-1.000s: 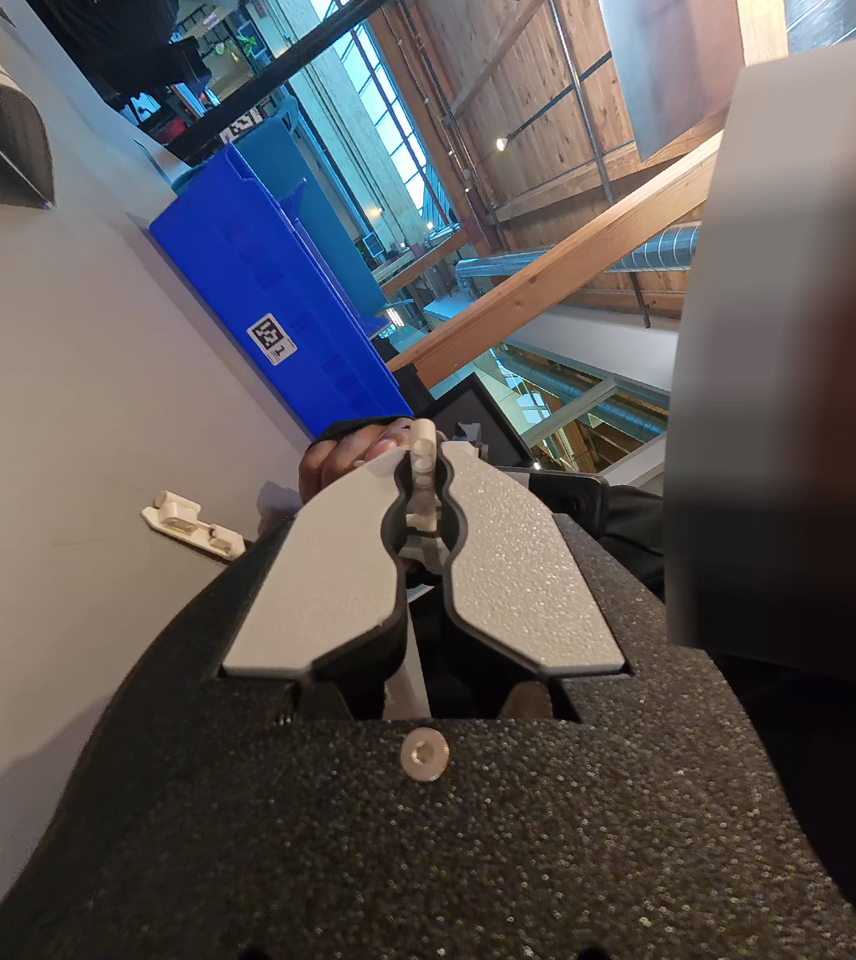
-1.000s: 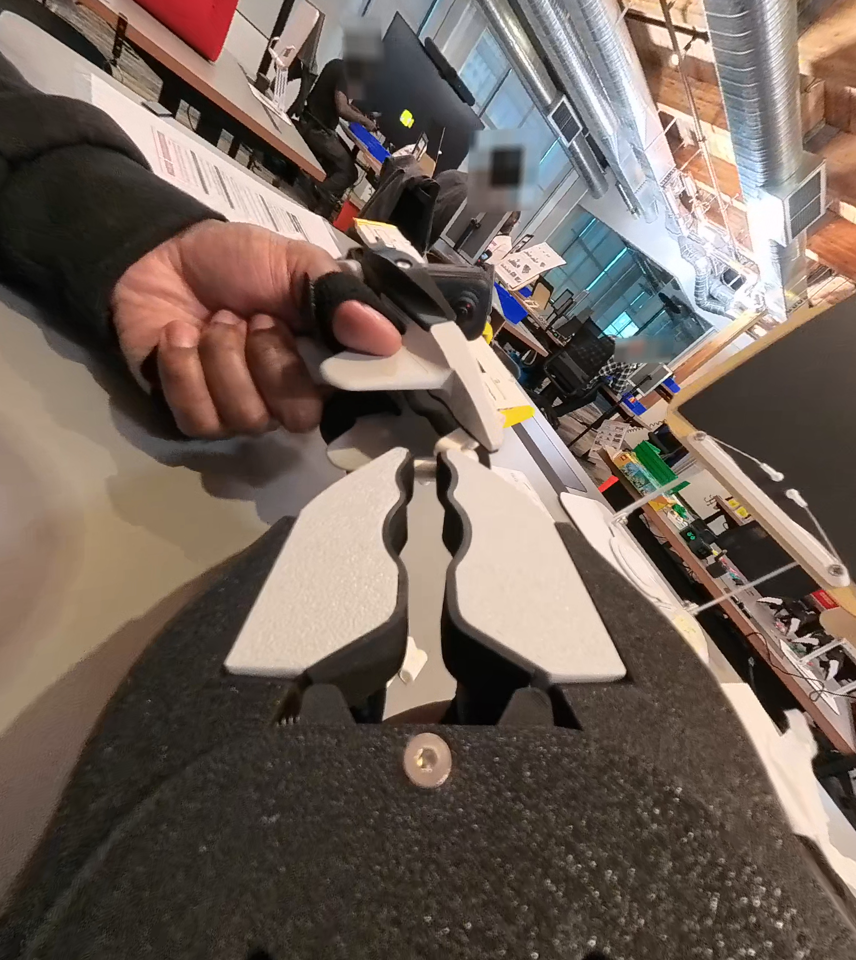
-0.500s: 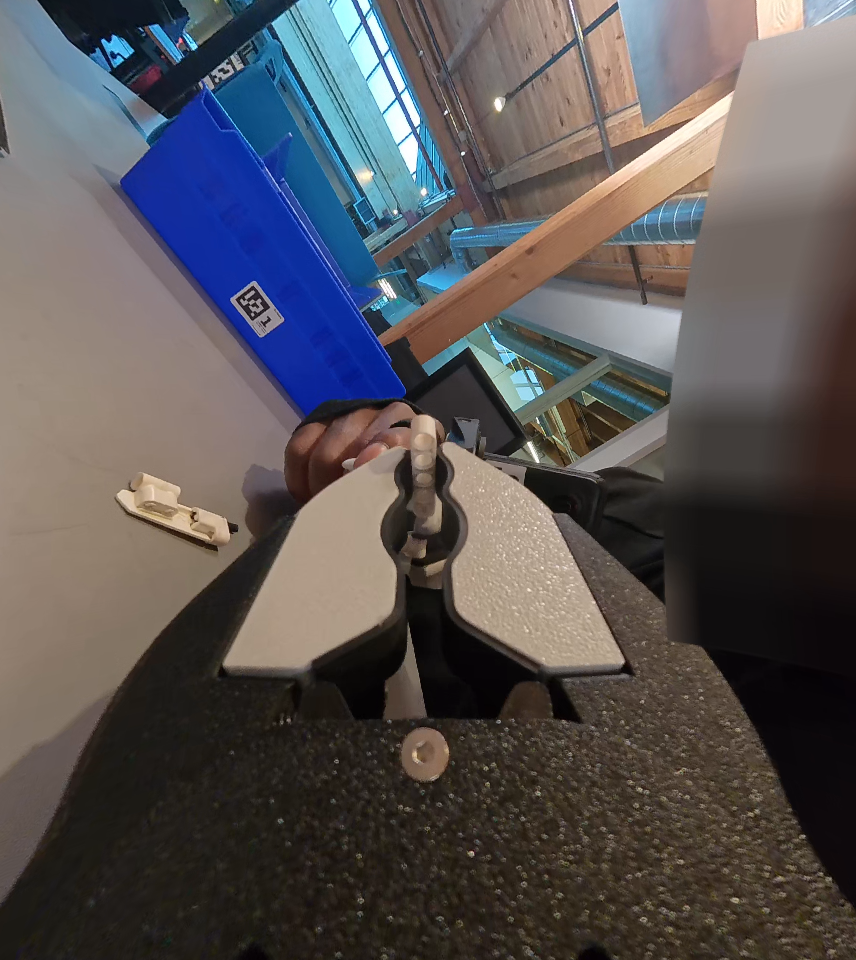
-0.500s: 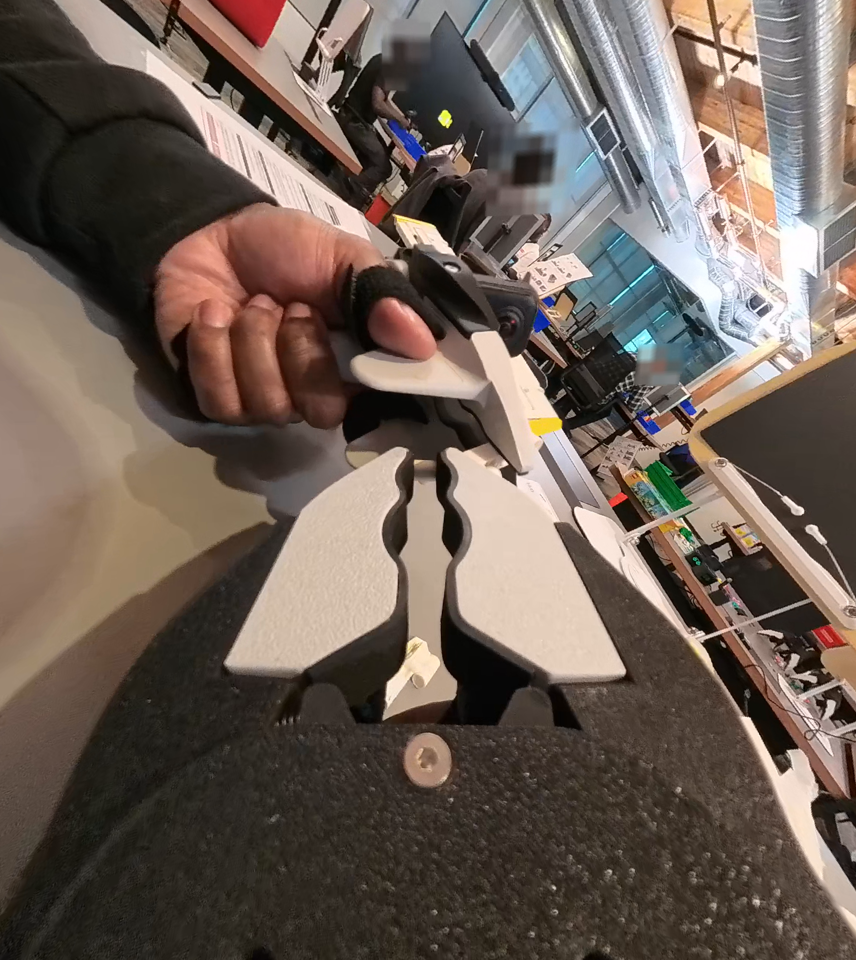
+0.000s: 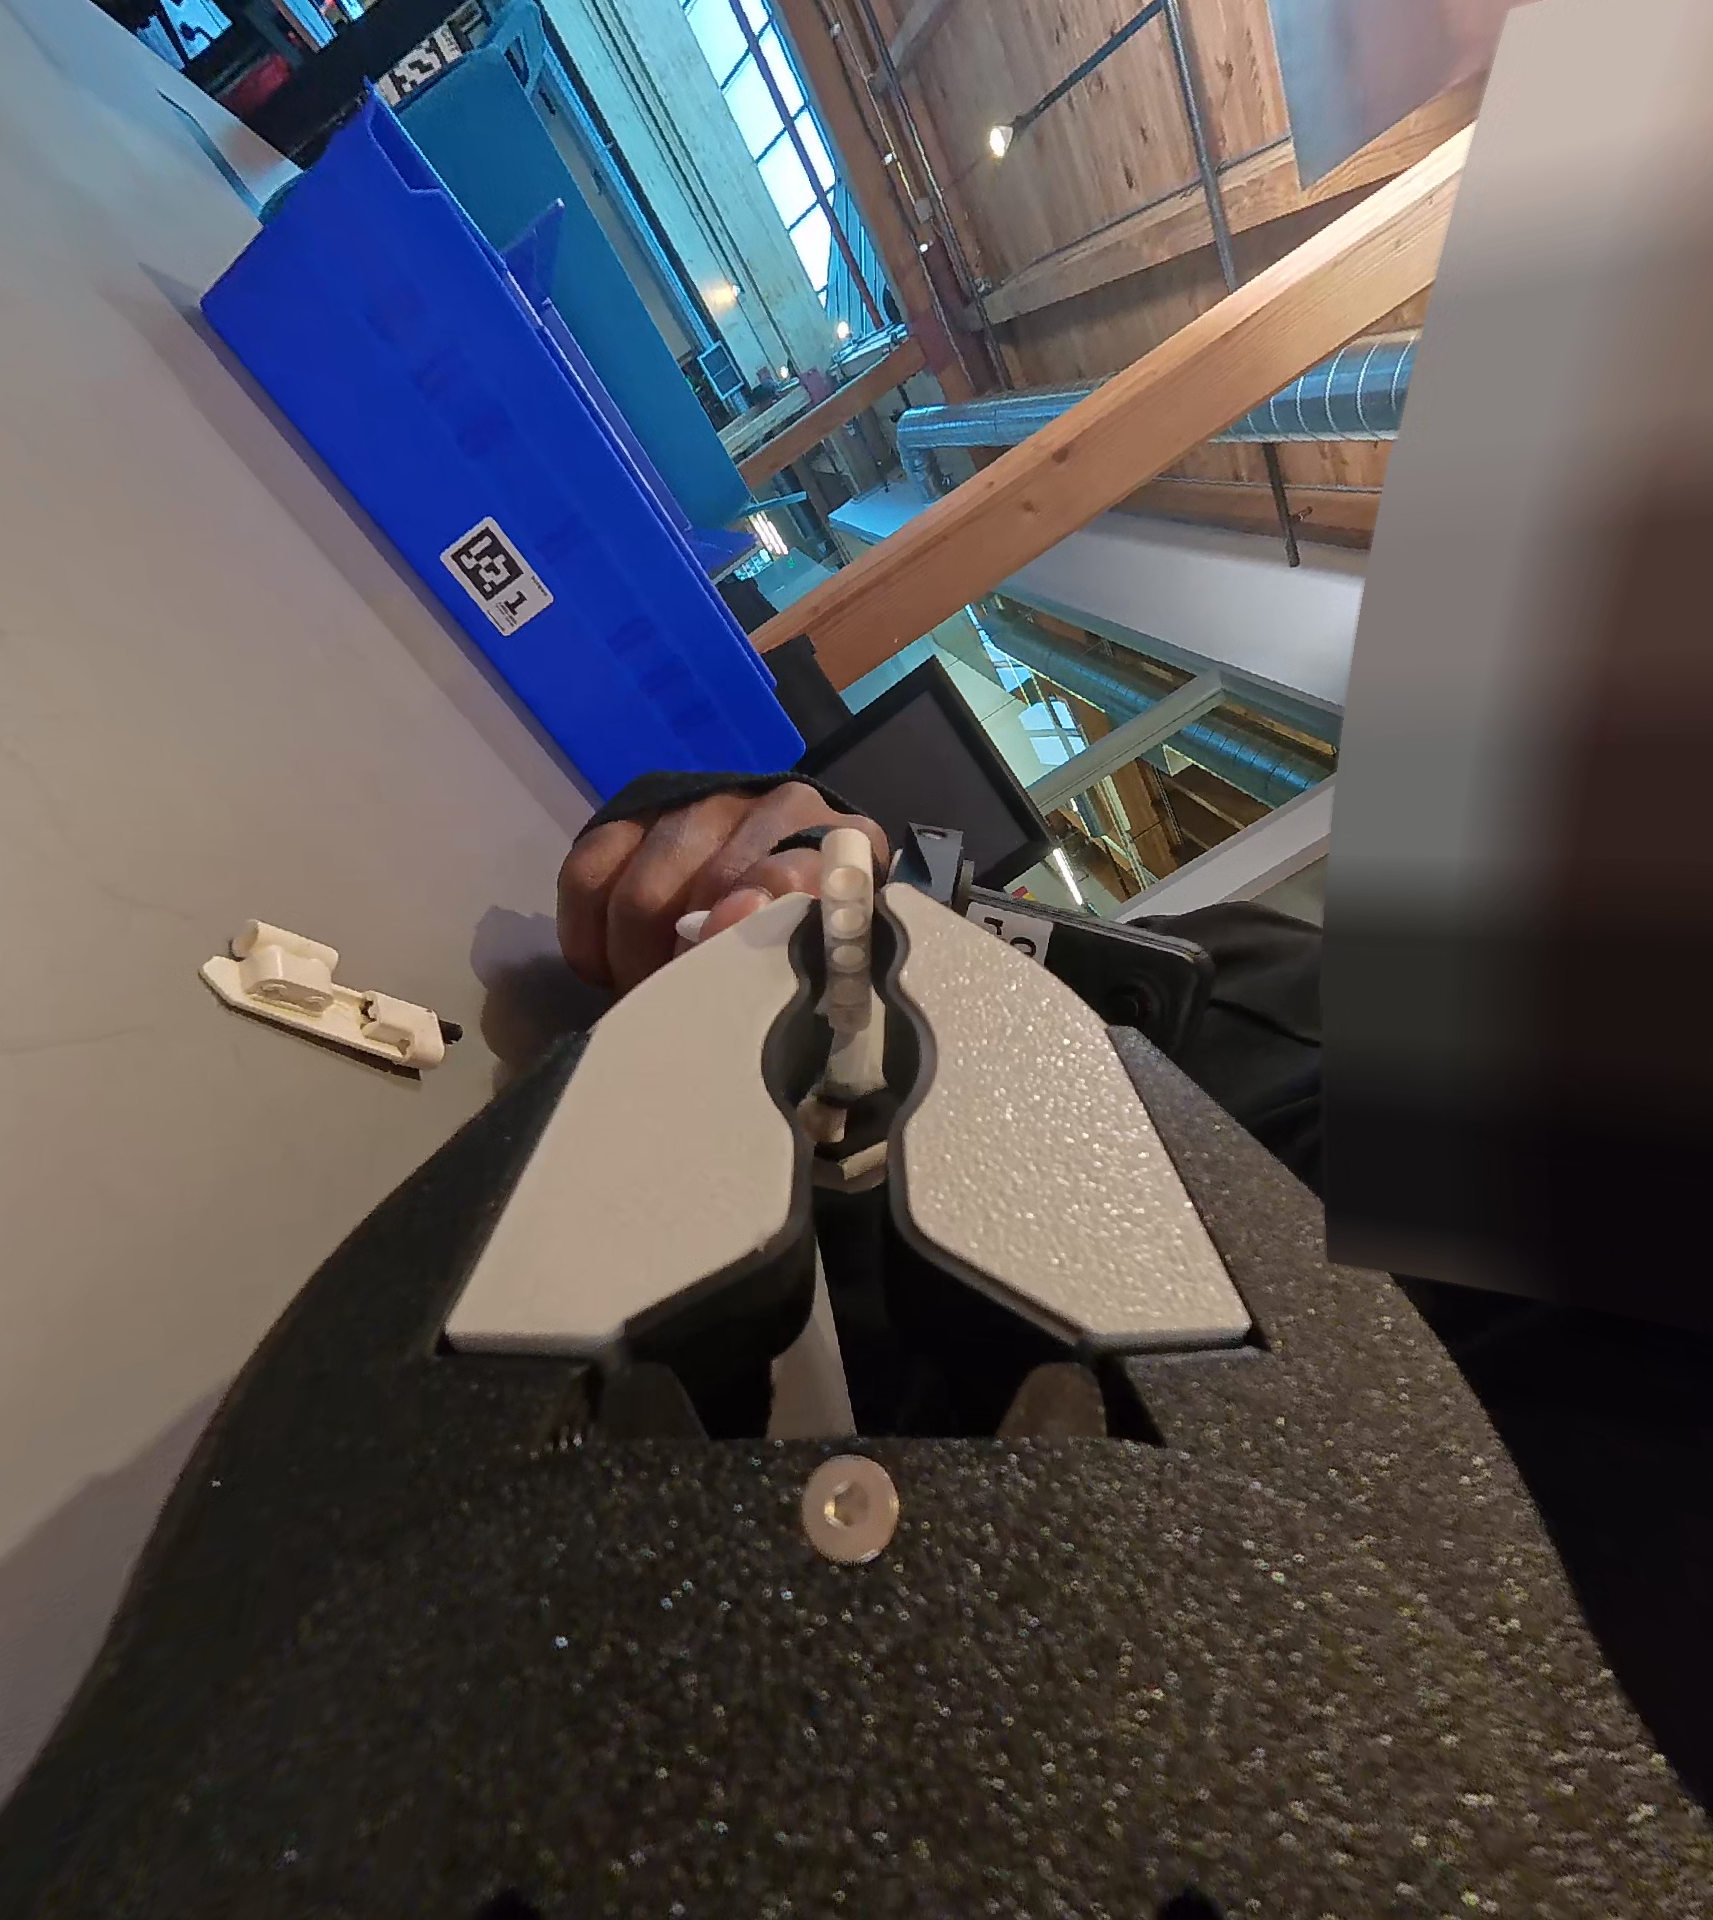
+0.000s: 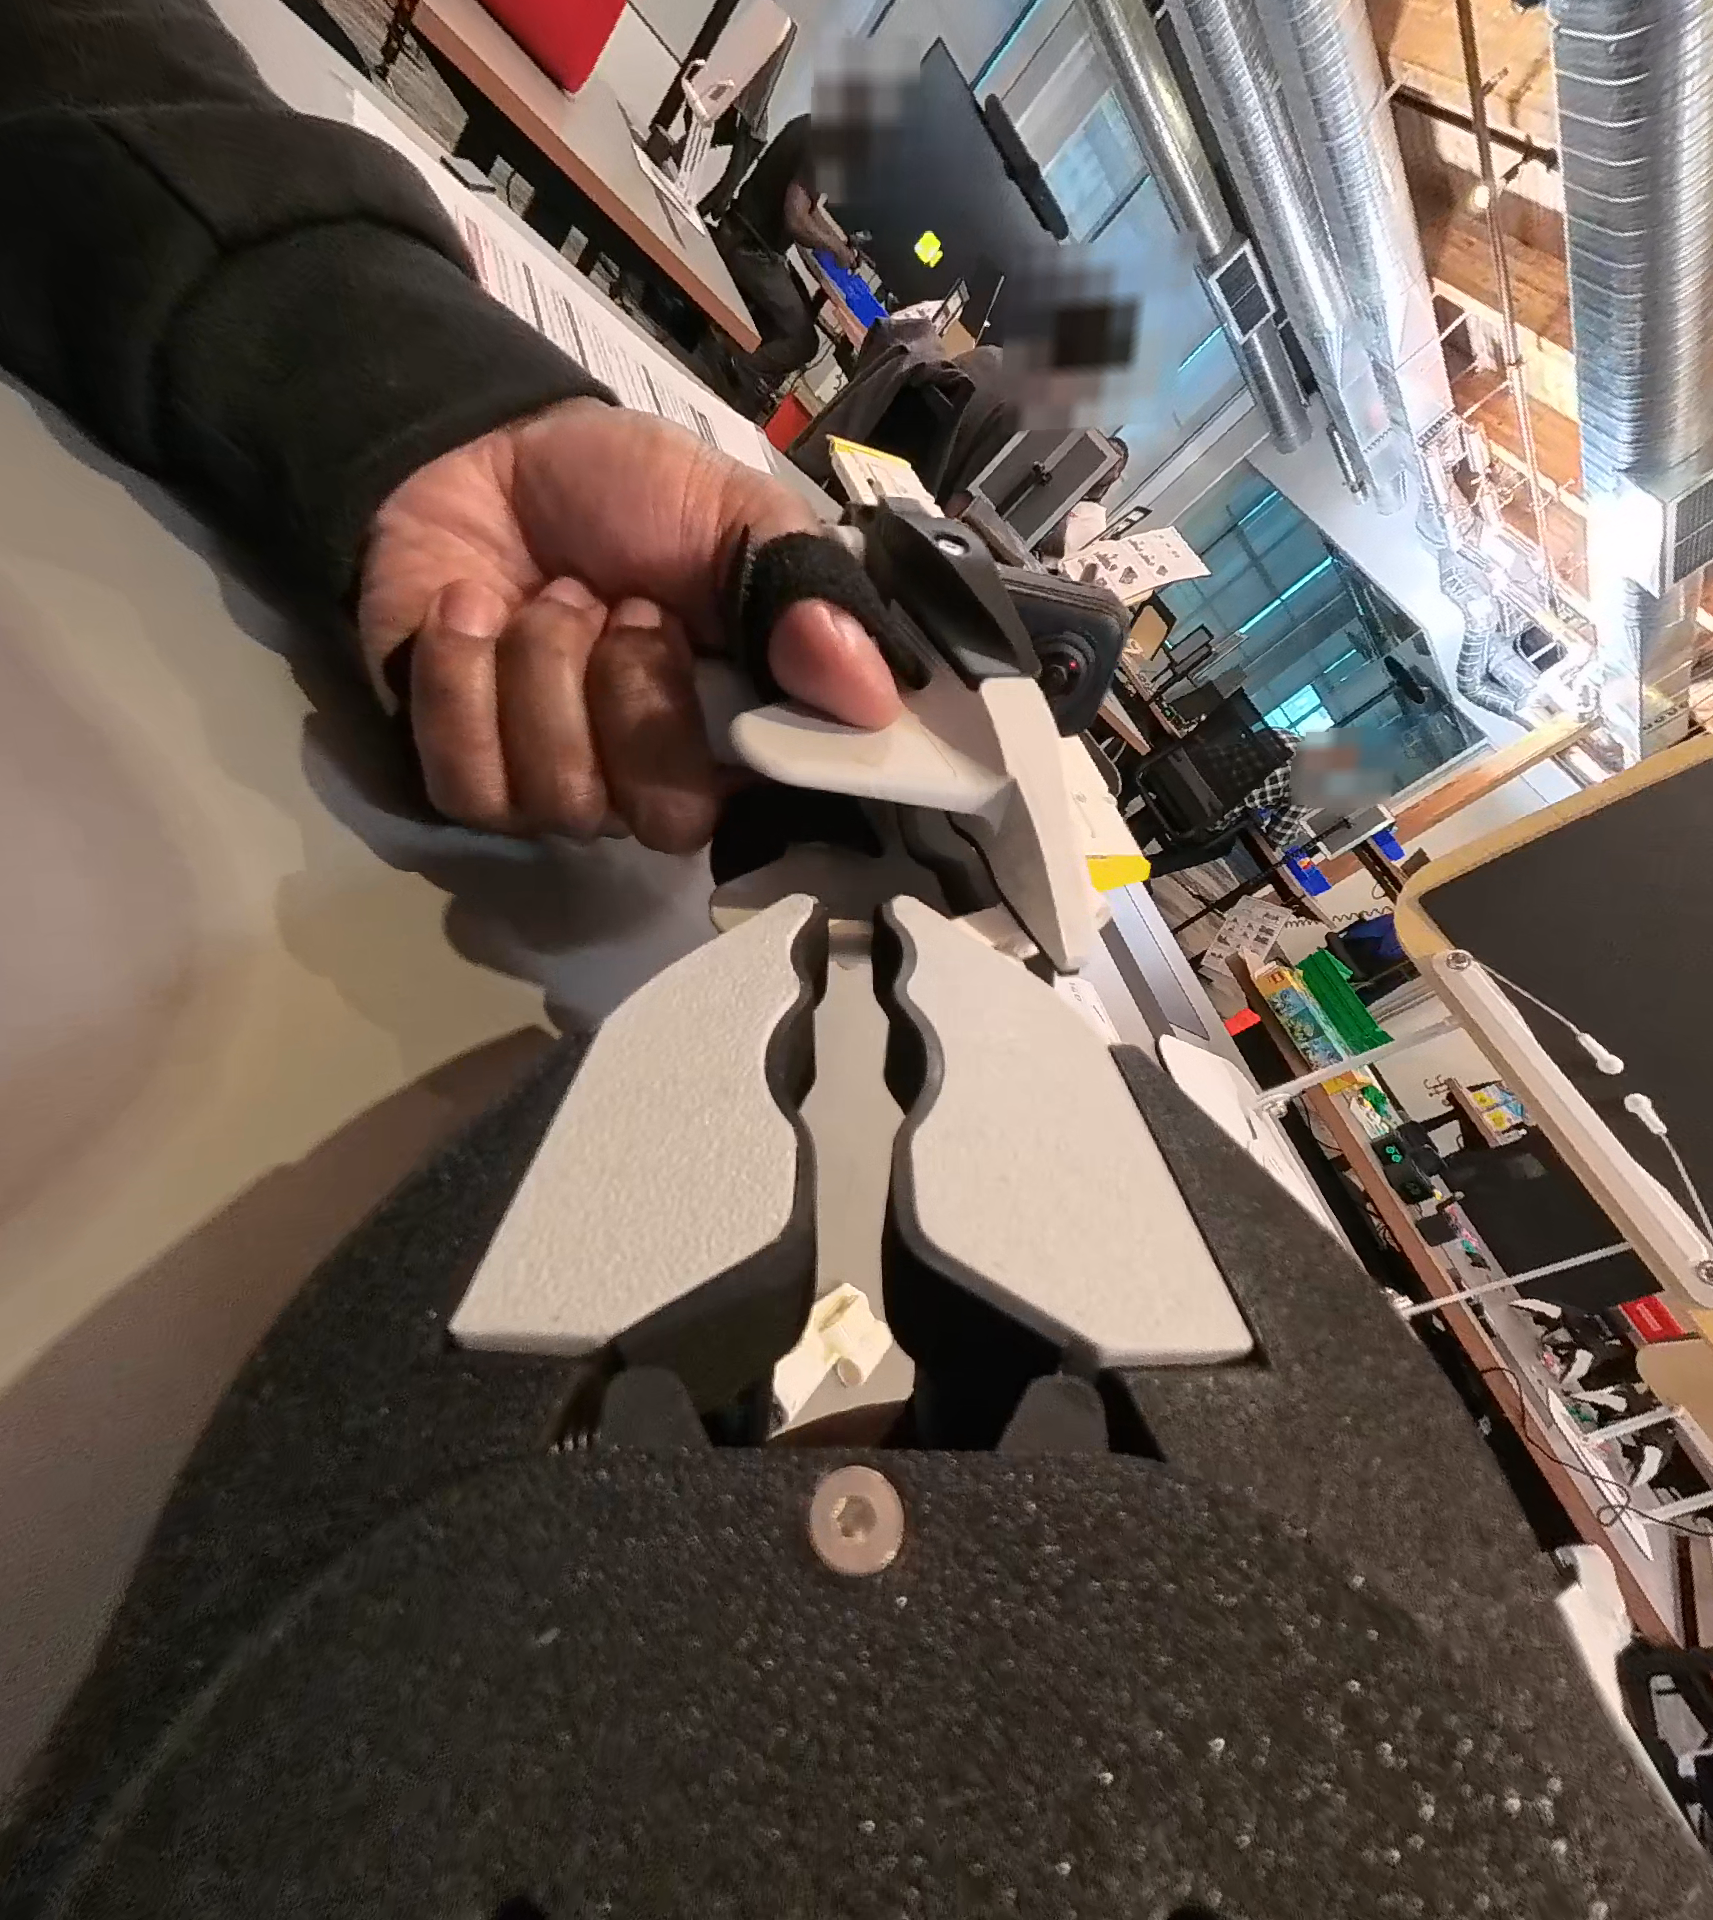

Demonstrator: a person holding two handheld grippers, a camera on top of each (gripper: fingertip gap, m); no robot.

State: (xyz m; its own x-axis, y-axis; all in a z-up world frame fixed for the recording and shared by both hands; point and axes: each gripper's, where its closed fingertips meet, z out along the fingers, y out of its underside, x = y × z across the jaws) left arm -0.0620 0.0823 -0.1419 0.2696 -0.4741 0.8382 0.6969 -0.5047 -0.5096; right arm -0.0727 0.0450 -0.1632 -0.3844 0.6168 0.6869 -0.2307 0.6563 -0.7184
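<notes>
The left gripper's (image 5: pixel 847 935) jaws clamp a white holed beam (image 5: pixel 847 894), its long axis pointing forward past them.

Wood ceiling (image 5: pixel 1091 156), metal ducts (image 6: pixel 1621 229), big windows (image 5: pixel 758 125)

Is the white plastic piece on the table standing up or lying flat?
Lying flat. The white plastic piece rests lengthwise on the grey table, its raised clips facing up, left of the left gripper.
</notes>
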